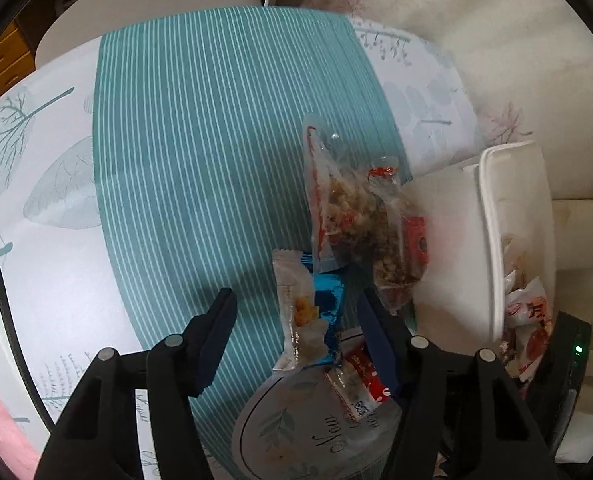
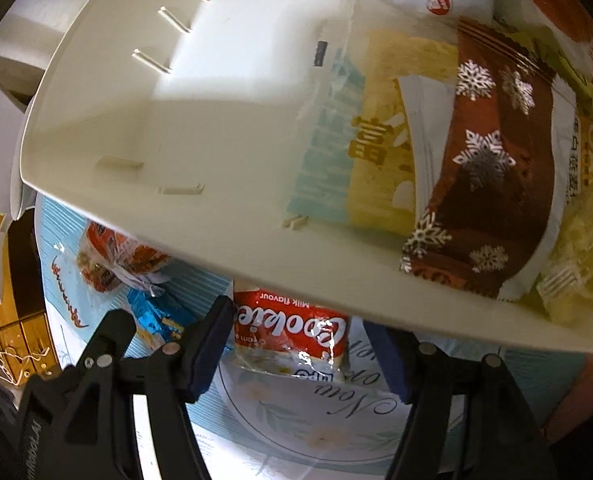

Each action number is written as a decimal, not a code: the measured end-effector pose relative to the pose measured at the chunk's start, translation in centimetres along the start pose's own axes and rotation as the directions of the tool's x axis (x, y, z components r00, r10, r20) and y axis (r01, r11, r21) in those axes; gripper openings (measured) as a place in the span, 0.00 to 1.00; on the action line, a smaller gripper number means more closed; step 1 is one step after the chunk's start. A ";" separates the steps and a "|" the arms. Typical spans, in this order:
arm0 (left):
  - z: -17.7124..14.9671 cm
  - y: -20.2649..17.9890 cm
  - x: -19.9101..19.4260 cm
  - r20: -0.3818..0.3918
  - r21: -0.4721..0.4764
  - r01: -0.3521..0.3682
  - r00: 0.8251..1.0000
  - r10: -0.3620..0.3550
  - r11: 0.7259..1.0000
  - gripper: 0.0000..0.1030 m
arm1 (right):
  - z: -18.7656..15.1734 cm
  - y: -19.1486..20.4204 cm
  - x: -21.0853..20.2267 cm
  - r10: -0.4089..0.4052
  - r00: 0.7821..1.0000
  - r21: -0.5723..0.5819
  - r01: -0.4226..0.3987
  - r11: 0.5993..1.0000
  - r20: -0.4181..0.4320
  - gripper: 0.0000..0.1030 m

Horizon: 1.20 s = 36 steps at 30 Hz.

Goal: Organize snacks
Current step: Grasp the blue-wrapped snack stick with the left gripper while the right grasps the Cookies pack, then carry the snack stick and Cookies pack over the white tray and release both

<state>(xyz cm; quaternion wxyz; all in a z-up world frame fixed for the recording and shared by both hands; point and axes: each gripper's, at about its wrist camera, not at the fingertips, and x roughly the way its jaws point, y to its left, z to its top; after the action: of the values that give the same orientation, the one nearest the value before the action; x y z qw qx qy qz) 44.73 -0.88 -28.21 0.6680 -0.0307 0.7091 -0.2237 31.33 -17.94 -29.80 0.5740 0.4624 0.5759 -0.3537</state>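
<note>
White plastic bin (image 2: 144,92), holding a snowflake-printed packet (image 2: 484,168), looms above the released right tongs (image 2: 300,344); a cookie packet (image 2: 292,336) lies between. Left tongs (image 1: 296,320) straddle a blue-white snack (image 1: 308,312), pads clear; striped surface (image 1: 200,140) beyond lies open.

The tabletop (image 1: 36,184) wears a white cloth printed with grey-green leaves and trees, crossed through the middle of the left wrist frame by a teal band with thin white stripes (image 1: 200,140). Lower centre, a round printed emblem with script lettering (image 1: 296,436) shows on the cloth. Several snack packets lie there: a clear bag of mixed nuts (image 1: 352,208) right of centre, a white and blue packet (image 1: 308,312) below it, and a red cookie packet (image 2: 292,332) over the emblem. At the right edge stands a white plastic bin (image 1: 452,240) holding more snacks.
</note>
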 end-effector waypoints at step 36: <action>-8.5 2.0 0.5 -0.116 -0.182 -0.162 0.983 0.142 0.970 0.27 | -6.4 0.9 0.6 -0.137 0.990 -0.292 0.123 0.948 -0.027 0.45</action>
<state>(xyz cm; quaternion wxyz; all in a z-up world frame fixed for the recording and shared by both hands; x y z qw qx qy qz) 37.06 3.09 -29.28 0.6402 -0.0284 0.7606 -0.1042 30.04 -11.54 -29.67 0.5973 0.3426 0.6640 -0.2916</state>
